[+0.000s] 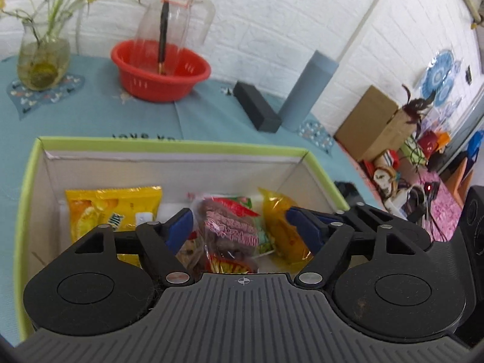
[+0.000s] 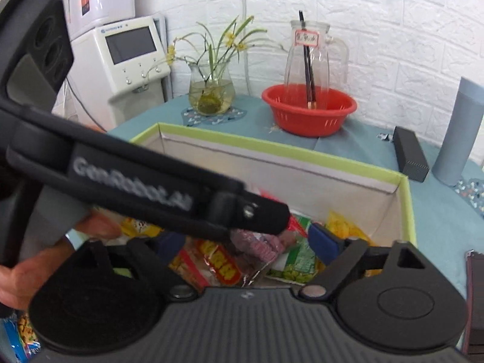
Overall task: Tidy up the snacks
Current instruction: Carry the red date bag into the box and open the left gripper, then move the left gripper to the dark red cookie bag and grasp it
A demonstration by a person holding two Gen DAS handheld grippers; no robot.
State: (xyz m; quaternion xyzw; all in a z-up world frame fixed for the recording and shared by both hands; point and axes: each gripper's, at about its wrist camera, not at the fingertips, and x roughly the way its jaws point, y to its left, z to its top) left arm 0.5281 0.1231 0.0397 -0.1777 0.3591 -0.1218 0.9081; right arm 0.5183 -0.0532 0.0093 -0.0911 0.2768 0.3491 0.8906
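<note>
The pink-printed snack packet (image 1: 230, 233) is seen standing lengthwise between the wide-open, empty left gripper (image 1: 239, 227); the right gripper (image 2: 242, 242) is likewise spread, nothing held.

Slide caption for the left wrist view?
Open left gripper above snack packets inside the green-rimmed box.

Right view: left gripper (image 2: 273, 216) body cuts diagonally across the frame, hiding the box's (image 2: 284, 151) left wall and most snacks on that side. Right gripper's (image 2: 242, 242) left finger sits behind it, barely visible, so the opening can't be judged there. Hand (image 2: 27, 272) is cut by the left edge. Blue packet (image 2: 18, 340) at bottom-left is clipped, print unreadable. Left view: box's near wall is hidden under the gripper; tablecloth lettering (image 1: 142, 136) is half covered by the rim. Jug label (image 2: 306, 38) is too small to read.
</note>
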